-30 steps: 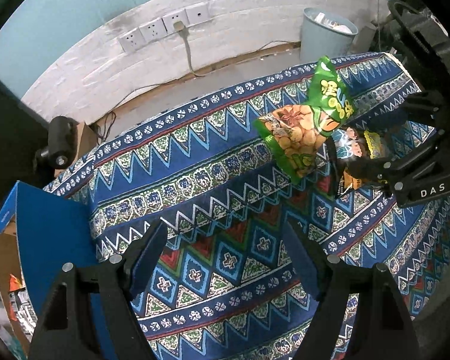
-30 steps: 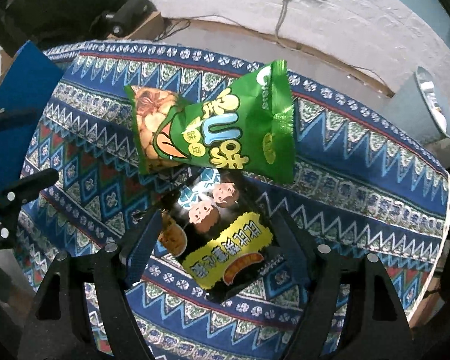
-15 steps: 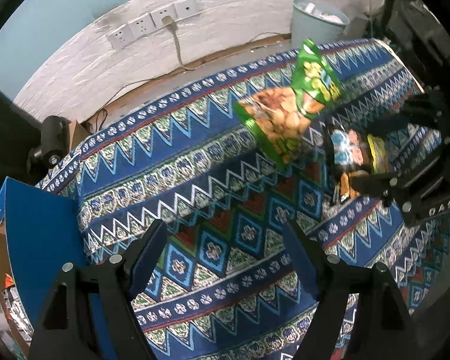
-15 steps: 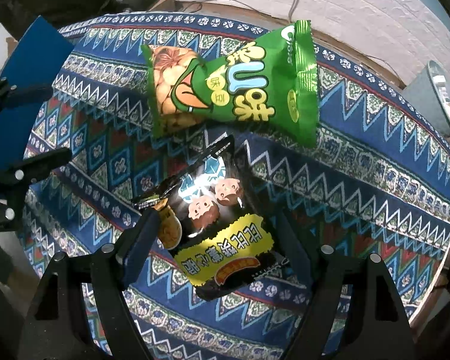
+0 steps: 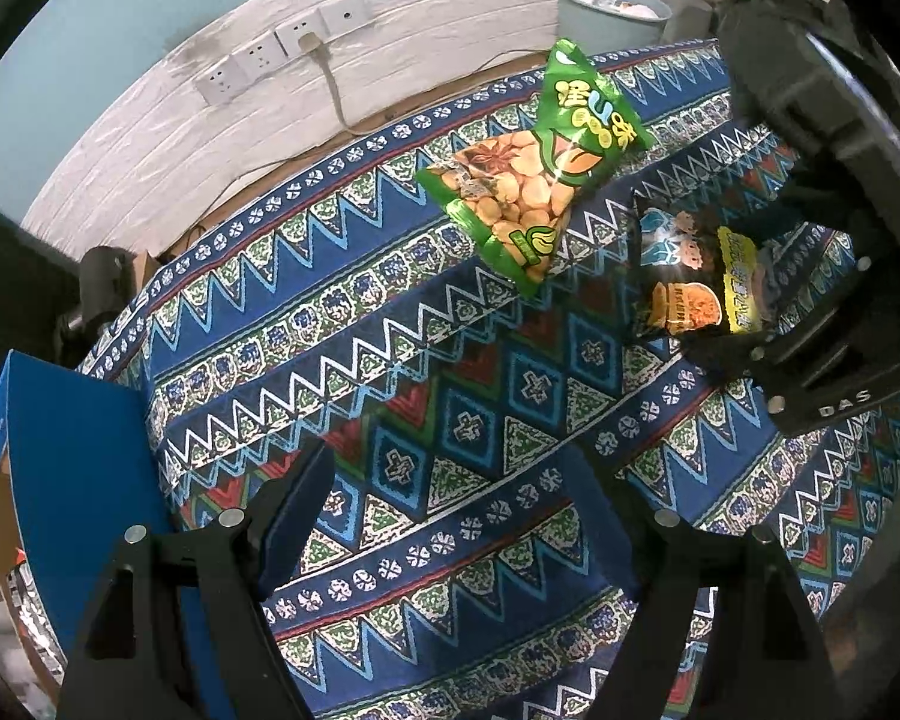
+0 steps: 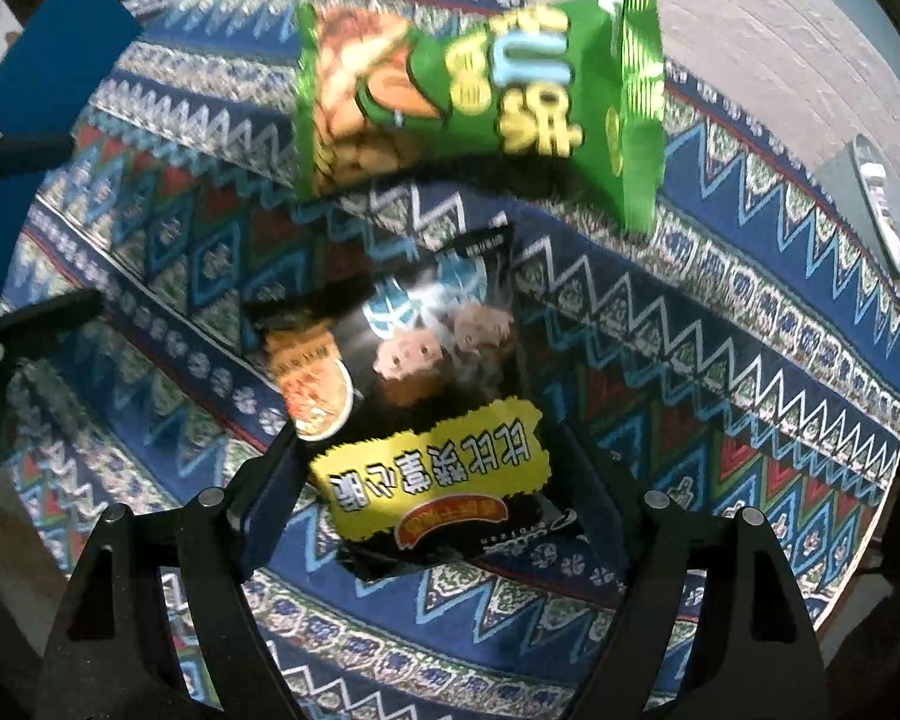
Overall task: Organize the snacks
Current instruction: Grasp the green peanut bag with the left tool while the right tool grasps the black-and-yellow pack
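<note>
Right claw straddling the black snack bag, left claw idle near the box

The right claw point(image 6: 435, 501) had its fingers spread apart on either side of the black snack bag point(image 6: 414, 420), which lay flat on the patterned cloth point(image 6: 720, 360); whether the pads touched the bag yet could not be told, but the straddle looked set for a pinch across the bag's near end. Just beyond it, on the far side, the green snack bag point(image 6: 480, 102) lay crosswise, close enough that a lift would probably need to go straight up. The left claw point(image 5: 450, 516) was open and empty over bare cloth, well apart from both bags, near the blue box point(image 5: 84, 480) at the left edge, seemingly where the snacks belonged
</note>
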### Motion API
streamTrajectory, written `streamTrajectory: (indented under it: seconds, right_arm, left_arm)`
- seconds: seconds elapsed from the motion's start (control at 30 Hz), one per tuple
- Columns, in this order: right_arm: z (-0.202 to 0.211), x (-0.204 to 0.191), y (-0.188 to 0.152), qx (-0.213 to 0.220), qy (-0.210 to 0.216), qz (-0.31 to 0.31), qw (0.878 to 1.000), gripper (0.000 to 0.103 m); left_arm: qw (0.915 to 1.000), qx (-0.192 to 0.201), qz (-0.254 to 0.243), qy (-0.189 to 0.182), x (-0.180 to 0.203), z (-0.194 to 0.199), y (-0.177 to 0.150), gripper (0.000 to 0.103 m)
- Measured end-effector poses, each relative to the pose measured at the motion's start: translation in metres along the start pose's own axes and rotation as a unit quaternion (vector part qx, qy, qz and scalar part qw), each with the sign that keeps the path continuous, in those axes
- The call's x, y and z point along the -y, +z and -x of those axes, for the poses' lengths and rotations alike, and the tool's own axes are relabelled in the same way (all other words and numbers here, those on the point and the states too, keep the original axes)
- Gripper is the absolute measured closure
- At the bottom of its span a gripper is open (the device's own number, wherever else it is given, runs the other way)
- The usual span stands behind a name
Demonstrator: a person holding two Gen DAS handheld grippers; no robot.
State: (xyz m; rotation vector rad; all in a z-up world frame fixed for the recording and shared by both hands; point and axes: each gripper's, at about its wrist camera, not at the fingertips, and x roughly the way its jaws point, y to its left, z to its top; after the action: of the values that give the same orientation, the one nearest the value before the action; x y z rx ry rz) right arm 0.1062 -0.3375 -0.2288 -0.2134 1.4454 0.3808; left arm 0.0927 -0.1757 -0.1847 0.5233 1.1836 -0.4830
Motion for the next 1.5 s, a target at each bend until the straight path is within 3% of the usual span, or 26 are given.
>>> streamTrajectory:
  seconds: [0.13,0.2,0.27,0.57,0.97,1.37,1.4,1.5]
  right_arm:
    - [-0.003,-0.002,-0.006,0.007,-0.007,0.0,1.0,0.027]
    - [0.0,-0.002,-0.008,0.012,-0.002,-0.007,1.0,0.04]
    - [0.005,0.0,-0.009,0.014,0.004,-0.019,1.0,0.043]
    - [0.033,0.033,-0.03,0.041,-0.006,-0.086,0.995,0.043]
    - [0.072,0.083,-0.02,0.082,-0.029,-0.157,0.984,0.043]
    - [0.085,0.1,-0.007,0.095,-0.033,-0.186,0.977,0.043]
    - [0.085,0.1,-0.005,0.096,-0.032,-0.185,0.978,0.043]
    - [0.086,0.1,-0.004,0.097,-0.03,-0.184,0.978,0.043]
  left_arm:
    - [1.0,0.002,-0.003,-0.001,0.0,-0.004,0.004,0.022]
    - [1.0,0.005,-0.005,0.0,0.001,-0.006,0.008,0.022]
    - [0.9999,0.01,-0.007,0.0,0.001,-0.007,0.013,0.022]
    - [0.9991,0.038,-0.019,-0.001,0.013,-0.005,0.048,0.022]
    - [0.9988,0.047,-0.016,-0.005,0.027,-0.011,0.095,0.022]
    - [0.998,0.035,-0.039,0.036,0.046,-0.042,0.118,0.02]
    - [0.9977,0.034,-0.039,0.044,0.046,-0.044,0.117,0.021]
    - [0.9973,0.034,-0.034,0.056,0.042,-0.047,0.116,0.043]
